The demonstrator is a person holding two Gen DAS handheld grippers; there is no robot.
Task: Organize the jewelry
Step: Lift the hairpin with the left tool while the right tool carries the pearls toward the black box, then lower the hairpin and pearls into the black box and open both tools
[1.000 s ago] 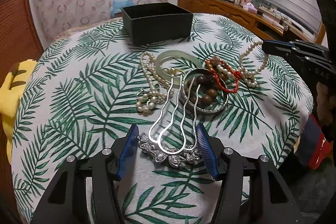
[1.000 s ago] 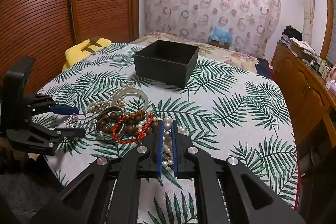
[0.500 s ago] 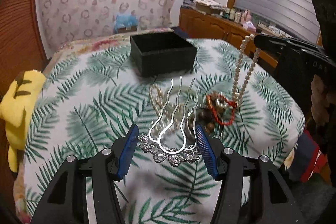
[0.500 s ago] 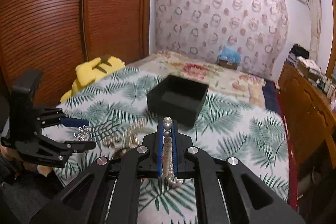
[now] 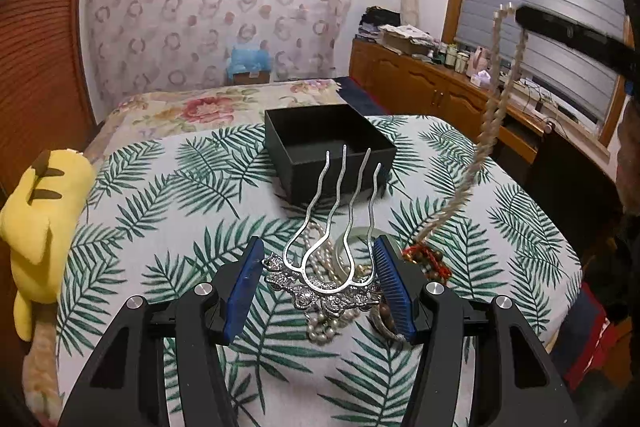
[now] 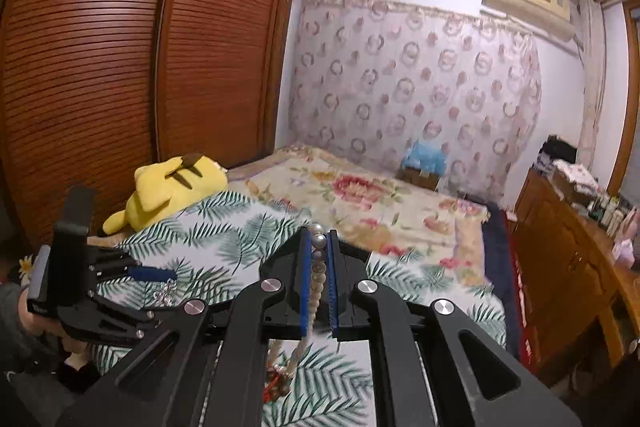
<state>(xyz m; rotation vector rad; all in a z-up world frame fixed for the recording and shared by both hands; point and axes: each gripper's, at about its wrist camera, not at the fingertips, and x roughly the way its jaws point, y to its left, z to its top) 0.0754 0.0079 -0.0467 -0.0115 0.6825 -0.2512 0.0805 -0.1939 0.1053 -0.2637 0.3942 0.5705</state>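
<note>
The right gripper [image 6: 319, 247], pinched nearly closed on a long white pearl strand [image 5: 486, 131] dragging a red cord bracelet [image 5: 426, 259], and the left gripper [image 5: 320, 279], half-open around a silver four-pronged hair comb [image 5: 332, 251] over the palm-leaf cloth [image 5: 168, 211], may snag or spill jewellery short of the black open box [image 5: 320, 131]

Yellow plush toy [image 5: 38, 203] beside palm-leaf cloth [image 5: 160, 211], slatted wooden wardrobe [image 6: 120, 59]
</note>
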